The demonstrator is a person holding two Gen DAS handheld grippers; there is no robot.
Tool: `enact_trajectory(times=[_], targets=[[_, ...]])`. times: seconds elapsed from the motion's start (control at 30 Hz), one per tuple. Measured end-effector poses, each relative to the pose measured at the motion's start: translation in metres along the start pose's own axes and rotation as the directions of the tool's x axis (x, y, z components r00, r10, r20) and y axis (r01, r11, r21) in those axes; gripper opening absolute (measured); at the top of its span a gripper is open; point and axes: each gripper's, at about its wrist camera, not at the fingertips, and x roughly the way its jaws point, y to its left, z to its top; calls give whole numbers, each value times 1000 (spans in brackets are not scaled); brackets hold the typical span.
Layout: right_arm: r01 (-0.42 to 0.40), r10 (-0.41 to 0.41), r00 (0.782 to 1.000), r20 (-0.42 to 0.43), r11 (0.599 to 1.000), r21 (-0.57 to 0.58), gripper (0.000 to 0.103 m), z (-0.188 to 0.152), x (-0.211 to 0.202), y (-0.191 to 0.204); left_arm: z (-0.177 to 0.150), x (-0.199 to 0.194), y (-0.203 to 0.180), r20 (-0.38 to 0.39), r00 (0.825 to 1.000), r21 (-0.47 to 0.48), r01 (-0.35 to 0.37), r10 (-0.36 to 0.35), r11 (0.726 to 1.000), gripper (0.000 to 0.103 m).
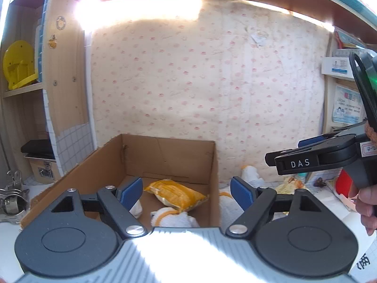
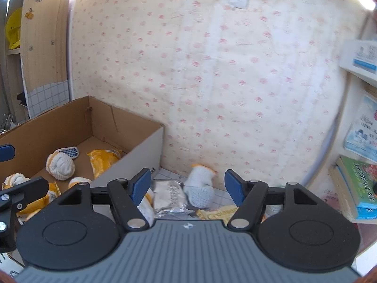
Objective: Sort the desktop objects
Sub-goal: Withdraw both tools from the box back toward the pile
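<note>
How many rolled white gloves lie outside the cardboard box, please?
2: one glove by the wall, another beside the cardboard box, partly behind the right gripper. Others may be hidden.

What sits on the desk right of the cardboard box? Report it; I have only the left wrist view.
Observer: A crinkled silver foil packet lies flat there, between the open fingers of the right tool.
Operator: Now report the far left of the box floor.
Observer: A rolled white-and-orange glove ball sits there, with a small blue-and-white perforated piece just behind it.
Operator: Check the far right.
Observer: A green book lies flat on top of other books.
</note>
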Motion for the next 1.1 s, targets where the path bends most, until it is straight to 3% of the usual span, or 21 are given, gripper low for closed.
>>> enact_trajectory(times=[0.2,0.37,0.43,0.57,0.67,0.73,0.93,1.1], targets=[[44,-43,999,-14,996,83,68,-33,-11,-62,-15,4,-43,-6,998,-14,59,-59,998,86],[56,-53,998,-31,992,113,68,-60,-11,-91,-40,16,-78,-29,997,-34,75,-76,997,86],[44,-40,999,-34,991,124,68,-68,-9,-99,-51,23,-92,-35,998,-23,45,-46,999,90],[37,-32,999,-40,991,133,68,-80,-5,-109,-61,34,-116,9,996,47,-92,91,995,98],[31,-25,999,-43,989,144,68,-85,0,-117,-59,34,-123,36,995,5,-98,97,995,98],[29,-22,999,-45,987,158,68,-87,5,-123,-60,37,-133,64,991,26,-118,116,993,98],[26,-18,998,-53,986,162,68,-94,12,-132,-65,74,-143,-17,987,-9,-162,162,987,98],[29,-19,998,-65,987,161,68,-97,19,-139,-69,109,-133,-102,961,-47,-262,256,964,98]])
